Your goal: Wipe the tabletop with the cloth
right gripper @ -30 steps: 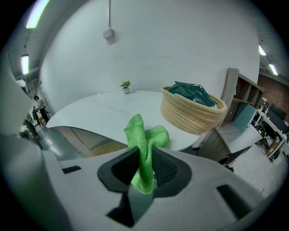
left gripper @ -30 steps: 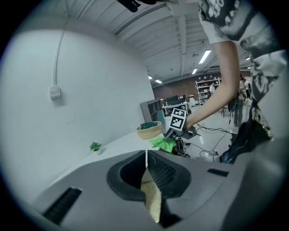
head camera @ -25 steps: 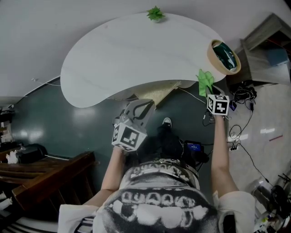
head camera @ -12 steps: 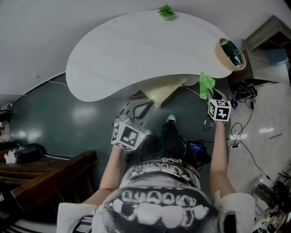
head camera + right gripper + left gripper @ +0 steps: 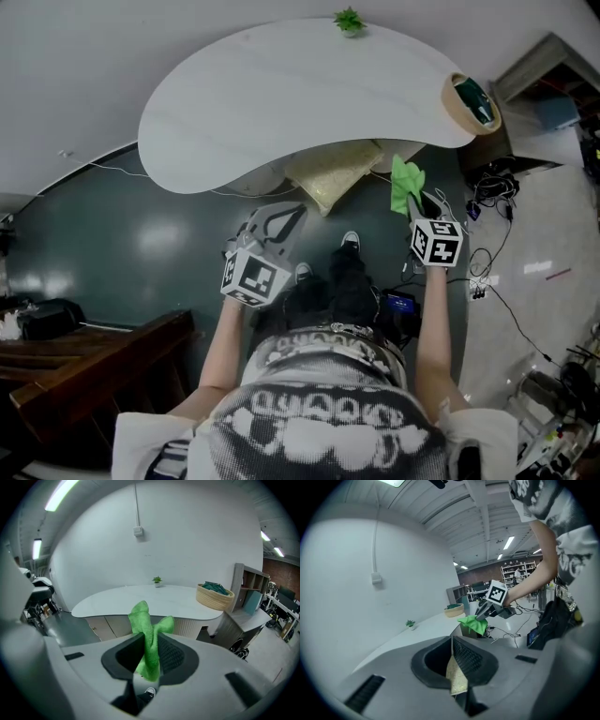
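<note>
We see a white tabletop with a rounded, bean-like outline, most of its surface bare. A small green plant stands at its far edge. At the right end sits a woven basket with something dark green inside, well apart from the plant. Below, the dark floor gives way on the right to a paler stretch where cables lie.

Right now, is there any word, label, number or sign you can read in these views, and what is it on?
No readable text in any view.
Left gripper: its cube shows only black-and-white square markers, no letters or digits.
Right gripper: the same, markers only.
Shirt: print that may be lettering, too blurred to read.
</note>
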A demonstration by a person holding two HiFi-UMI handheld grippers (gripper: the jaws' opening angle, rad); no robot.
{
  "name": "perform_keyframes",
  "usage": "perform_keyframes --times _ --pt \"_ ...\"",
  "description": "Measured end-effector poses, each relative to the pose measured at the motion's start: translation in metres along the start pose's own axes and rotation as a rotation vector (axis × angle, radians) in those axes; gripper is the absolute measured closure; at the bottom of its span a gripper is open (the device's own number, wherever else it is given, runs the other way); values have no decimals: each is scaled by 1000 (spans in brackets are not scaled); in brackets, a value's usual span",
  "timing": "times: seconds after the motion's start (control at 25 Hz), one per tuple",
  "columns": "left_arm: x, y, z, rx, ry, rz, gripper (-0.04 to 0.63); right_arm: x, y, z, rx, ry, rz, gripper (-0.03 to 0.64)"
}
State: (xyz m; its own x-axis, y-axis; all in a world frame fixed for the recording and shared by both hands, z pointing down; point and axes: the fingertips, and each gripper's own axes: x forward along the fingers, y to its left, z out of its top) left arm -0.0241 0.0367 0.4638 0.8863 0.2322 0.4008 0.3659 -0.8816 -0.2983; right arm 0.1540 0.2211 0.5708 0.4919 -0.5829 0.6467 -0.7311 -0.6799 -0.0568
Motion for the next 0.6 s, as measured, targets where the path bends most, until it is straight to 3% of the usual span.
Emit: perform_keyframes --times 0.6 --pt "-69 -45 -35 -5 2 -18 584 -78 108 -34 34 -114 71 531"
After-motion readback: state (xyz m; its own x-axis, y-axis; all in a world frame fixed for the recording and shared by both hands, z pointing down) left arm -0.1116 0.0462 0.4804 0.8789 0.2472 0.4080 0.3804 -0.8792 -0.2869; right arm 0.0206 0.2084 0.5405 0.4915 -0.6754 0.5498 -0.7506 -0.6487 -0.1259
